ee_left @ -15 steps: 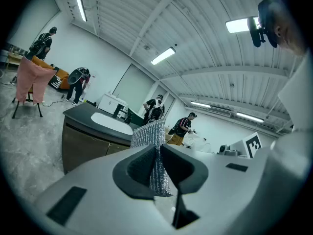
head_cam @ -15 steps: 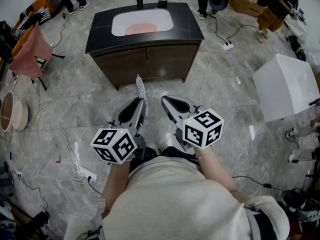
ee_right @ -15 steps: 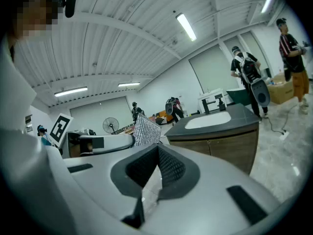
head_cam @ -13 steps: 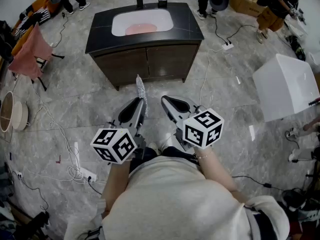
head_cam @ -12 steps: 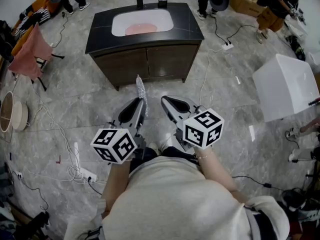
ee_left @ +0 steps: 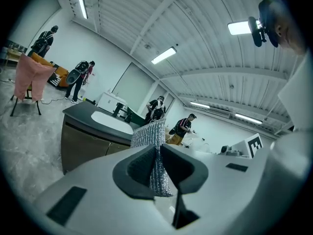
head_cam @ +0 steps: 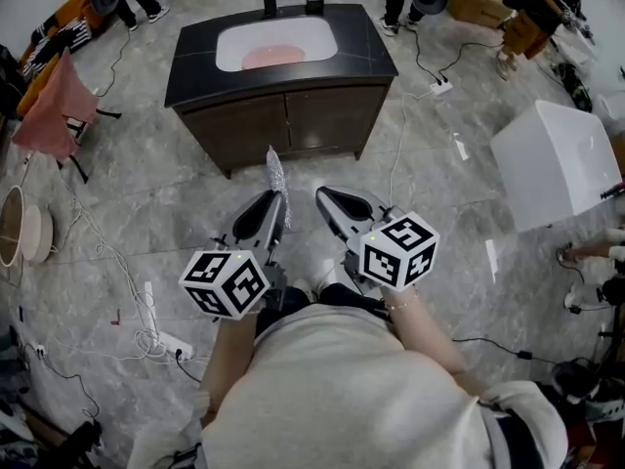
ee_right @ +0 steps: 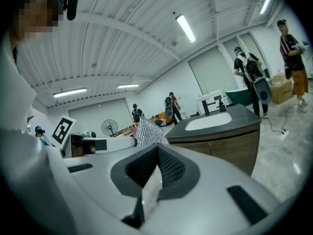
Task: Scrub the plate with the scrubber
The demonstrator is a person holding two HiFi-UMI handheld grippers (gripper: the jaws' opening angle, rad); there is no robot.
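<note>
Only the view has drifted: left gripper (head_cam: 271, 203) clamped on the upright mesh scrubber (head_cam: 275, 172), right gripper (head_cam: 328, 196) closed and empty, both face the pink plate (head_cam: 271, 57) in the sink (head_cam: 228, 39) at 12 o'clock, well apart, so walk in gripping firmly.

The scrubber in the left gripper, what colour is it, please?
The scrubber is sparkly silver mesh; clearest in the left gripper view.

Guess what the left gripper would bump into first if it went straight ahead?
Probably the sink cabinet, scrubber first; only floor lies between, though depth is unclear.
</note>
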